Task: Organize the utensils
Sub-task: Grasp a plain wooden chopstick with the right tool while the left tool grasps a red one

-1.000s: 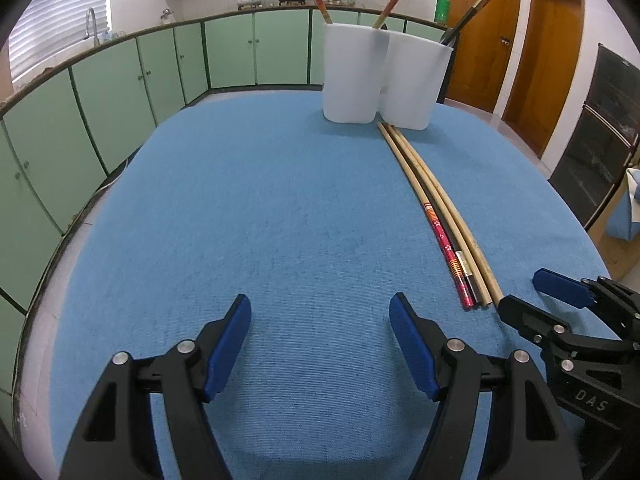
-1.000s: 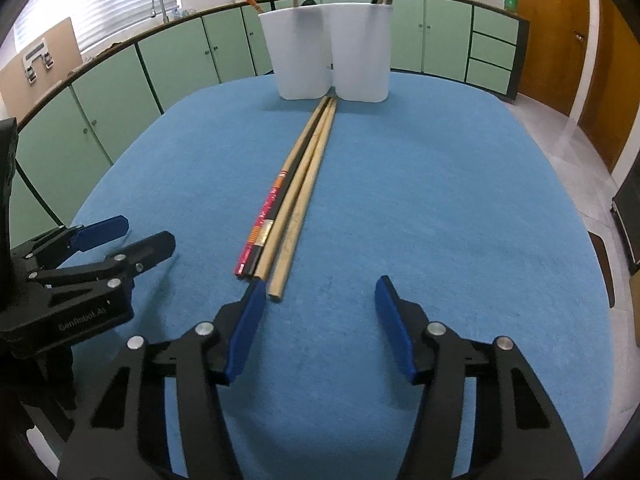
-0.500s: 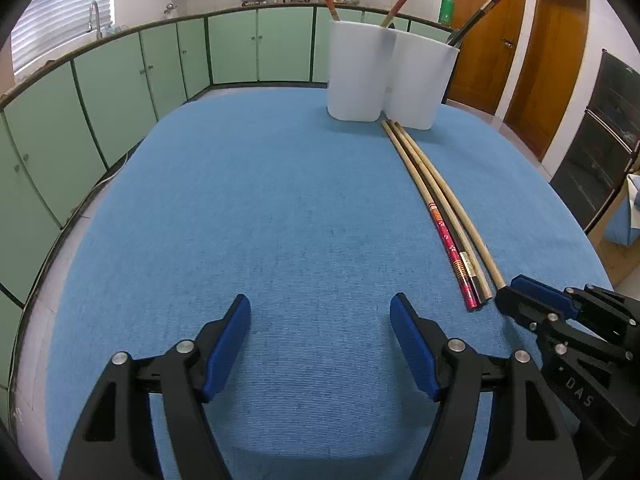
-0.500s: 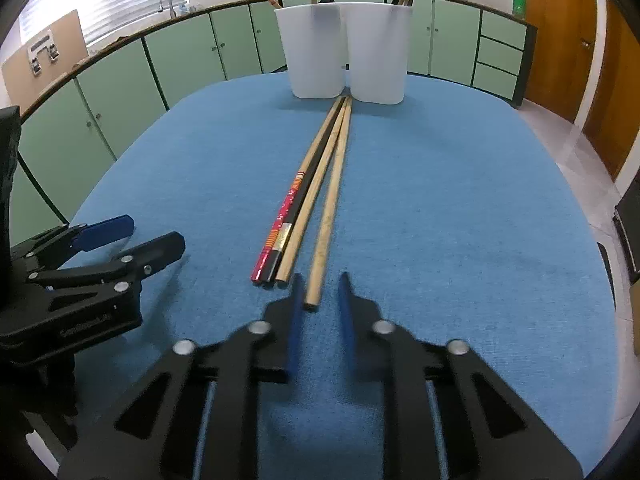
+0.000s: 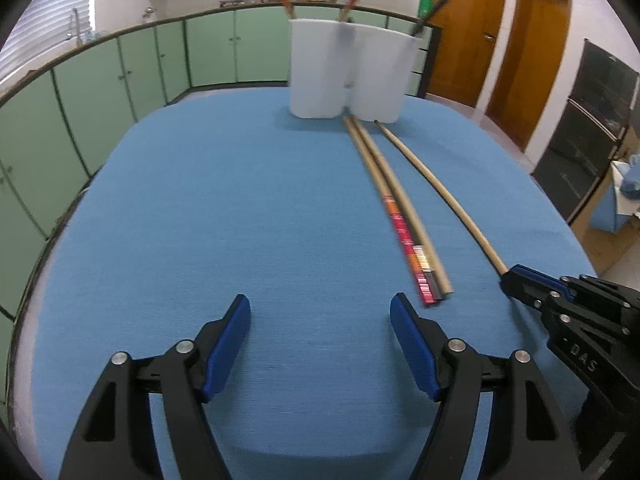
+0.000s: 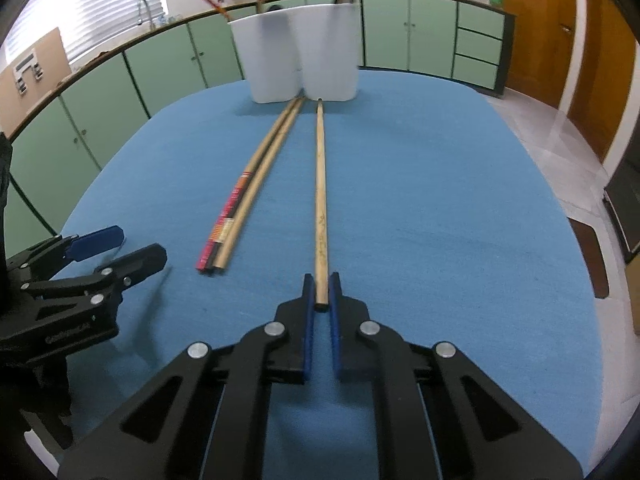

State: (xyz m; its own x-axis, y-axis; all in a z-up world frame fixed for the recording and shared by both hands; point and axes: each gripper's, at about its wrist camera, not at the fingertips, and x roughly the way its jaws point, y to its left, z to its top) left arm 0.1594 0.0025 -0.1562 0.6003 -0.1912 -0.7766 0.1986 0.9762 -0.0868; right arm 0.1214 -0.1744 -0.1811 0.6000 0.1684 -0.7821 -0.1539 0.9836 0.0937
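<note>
Left tongs (image 5: 320, 316), right tongs (image 6: 321, 286): black plastic frames w/ triangular cut-outs, blue pads, silver rivets, embossed lettering.

Four chopsticks (image 6: 256, 184) on the cloth; two white cups (image 6: 296, 56).

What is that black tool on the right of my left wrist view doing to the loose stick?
Observer: The right wrist view shows the right gripper shut on the bamboo chopstick, with one of its fingers on each side of the stick's near end.
Operator: Is it gripped deep?
Observer: No, the stick's end sits only just inside the fingertips.
Operator: Anything special about that stick?
Observer: Faint dark marks run along its near half.
</note>
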